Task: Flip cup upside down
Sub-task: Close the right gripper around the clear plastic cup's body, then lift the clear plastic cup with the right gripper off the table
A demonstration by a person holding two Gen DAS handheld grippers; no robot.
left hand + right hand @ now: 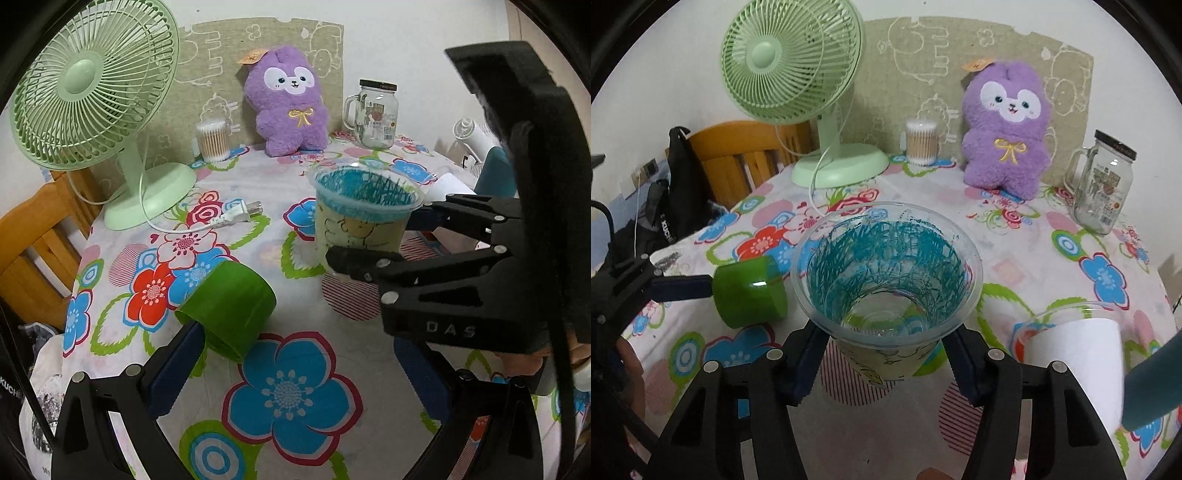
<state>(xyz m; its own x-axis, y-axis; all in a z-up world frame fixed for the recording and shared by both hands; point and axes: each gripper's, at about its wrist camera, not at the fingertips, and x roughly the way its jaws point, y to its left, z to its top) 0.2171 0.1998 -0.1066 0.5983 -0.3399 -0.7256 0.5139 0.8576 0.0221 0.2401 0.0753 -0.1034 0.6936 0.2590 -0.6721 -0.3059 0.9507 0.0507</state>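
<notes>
A clear plastic cup (886, 273) with blue scribble inside and a yellow cartoon sleeve stands upright, mouth up, on the floral tablecloth; it also shows in the left wrist view (364, 218). My right gripper (884, 354) is shut on its lower body, one finger on each side. A green cup (231, 306) lies on its side. My left gripper (291, 369) is open, its left finger (177, 365) touching the green cup's rim; the same contact shows in the right wrist view (750, 291).
A green desk fan (92, 107) with its loose plug (240, 214) stands at the back left. A cotton swab jar (212, 140), a purple plush (288, 103) and a glass mug jar (375, 114) line the back. A white cup (1075, 354) lies at the right.
</notes>
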